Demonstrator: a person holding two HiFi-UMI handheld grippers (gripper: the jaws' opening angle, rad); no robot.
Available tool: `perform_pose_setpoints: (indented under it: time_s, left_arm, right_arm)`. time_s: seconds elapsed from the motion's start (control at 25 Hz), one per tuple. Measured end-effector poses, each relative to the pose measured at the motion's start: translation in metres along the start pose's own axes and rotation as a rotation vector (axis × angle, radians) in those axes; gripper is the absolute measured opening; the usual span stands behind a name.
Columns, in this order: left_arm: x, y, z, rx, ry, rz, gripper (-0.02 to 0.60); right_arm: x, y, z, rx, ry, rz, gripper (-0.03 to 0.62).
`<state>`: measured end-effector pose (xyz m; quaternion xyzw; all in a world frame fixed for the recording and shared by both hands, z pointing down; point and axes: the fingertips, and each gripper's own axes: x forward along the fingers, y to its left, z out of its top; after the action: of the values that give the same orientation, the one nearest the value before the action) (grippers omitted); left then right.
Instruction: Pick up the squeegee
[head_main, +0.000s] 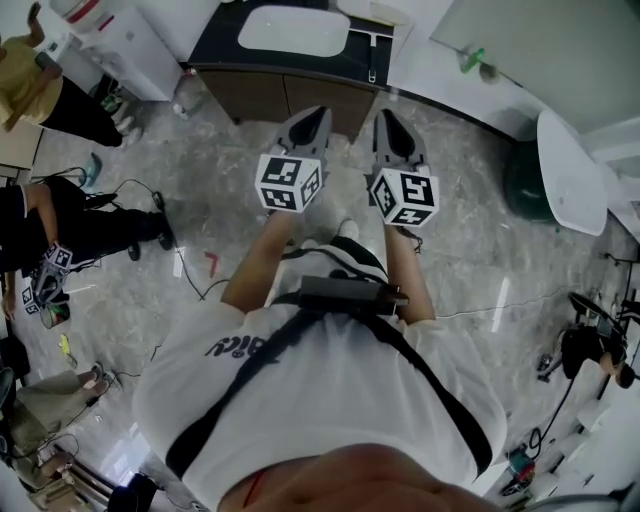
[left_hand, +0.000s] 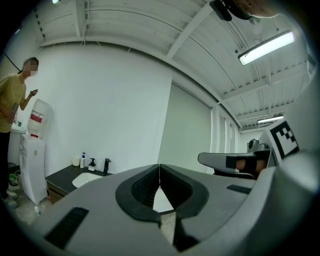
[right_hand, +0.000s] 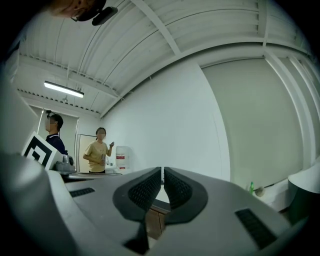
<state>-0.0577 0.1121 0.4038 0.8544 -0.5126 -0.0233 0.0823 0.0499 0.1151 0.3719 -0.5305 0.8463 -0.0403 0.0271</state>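
A pale T-shaped tool (head_main: 373, 55), which looks like the squeegee, lies on the dark vanity counter (head_main: 220, 45) just right of the white basin (head_main: 293, 28). Both grippers are held level in front of the person, pointing toward the vanity and still short of it. My left gripper (head_main: 316, 118) has its jaws together with nothing in them, which the left gripper view confirms (left_hand: 159, 176). My right gripper (head_main: 386, 120) is beside it, also shut and empty (right_hand: 163, 175). Neither gripper view shows the tool.
A white water dispenser (head_main: 110, 35) stands left of the vanity, with a person (head_main: 35, 85) next to it. Soap bottles (left_hand: 83, 160) and a tap sit behind the basin. A white fixture (head_main: 570, 170) and a dark green bin (head_main: 525, 180) stand right. Cables cross the marble floor (head_main: 190, 270).
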Motion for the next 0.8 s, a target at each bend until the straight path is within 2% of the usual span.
perform_pose_setpoints:
  time_s: [0.32,0.56,0.8]
  left_arm:
    - [0.077,0.028,0.004,0.029,-0.008,0.018,0.012]
    - [0.155,0.042,0.027,0.076,-0.018,0.059,0.011]
    - [0.207,0.052,0.030,0.086,-0.005,0.086,0.011]
  right_arm:
    - [0.074,-0.050,-0.003,0.020,-0.020,0.033,0.008]
    - [0.142,-0.100,0.025,-0.010,-0.072,0.082,0.008]
    - [0.193,-0.133,0.019,0.008,-0.038,0.118,0.008]
